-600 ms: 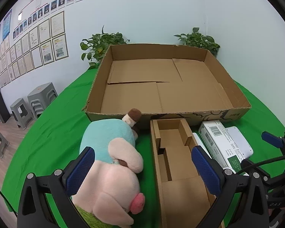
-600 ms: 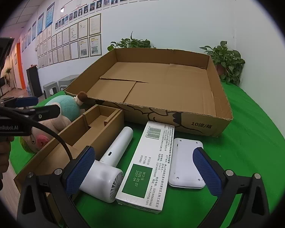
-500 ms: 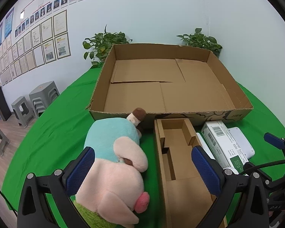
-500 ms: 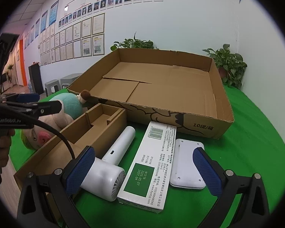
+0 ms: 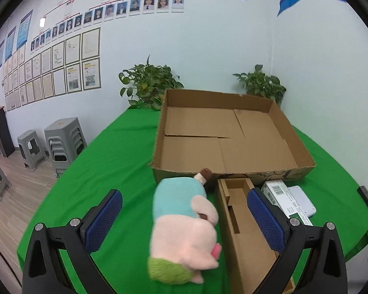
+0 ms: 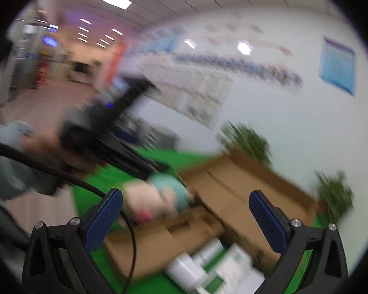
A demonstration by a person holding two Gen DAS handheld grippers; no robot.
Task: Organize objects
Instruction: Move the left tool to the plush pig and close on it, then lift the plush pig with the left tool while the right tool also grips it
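Note:
A plush pig (image 5: 184, 223) in a teal shirt lies on the green table (image 5: 105, 171), in front of my open left gripper (image 5: 184, 220), whose jaws hold nothing. Right of the pig lies a narrow cardboard insert (image 5: 243, 223), then a white-and-green carton (image 5: 279, 198) and a white flat device (image 5: 303, 202). A large empty cardboard box (image 5: 223, 137) stands behind them. The right wrist view is blurred: my right gripper (image 6: 184, 220) is open and empty, above the plush pig (image 6: 154, 201), the insert (image 6: 166, 240), a white dryer-like device (image 6: 191, 267) and the carton (image 6: 235, 267). The other gripper tool (image 6: 105, 137) is at left.
Two potted plants (image 5: 149, 85) (image 5: 260, 83) stand at the table's far edge by the wall. Grey stools (image 5: 63, 139) stand on the floor to the left. A person's hand and sleeve (image 6: 9, 156) hold the left tool.
Both grippers have pulled back and risen from the table. The right view has swung up and left and is now blurred. The objects lie as before.

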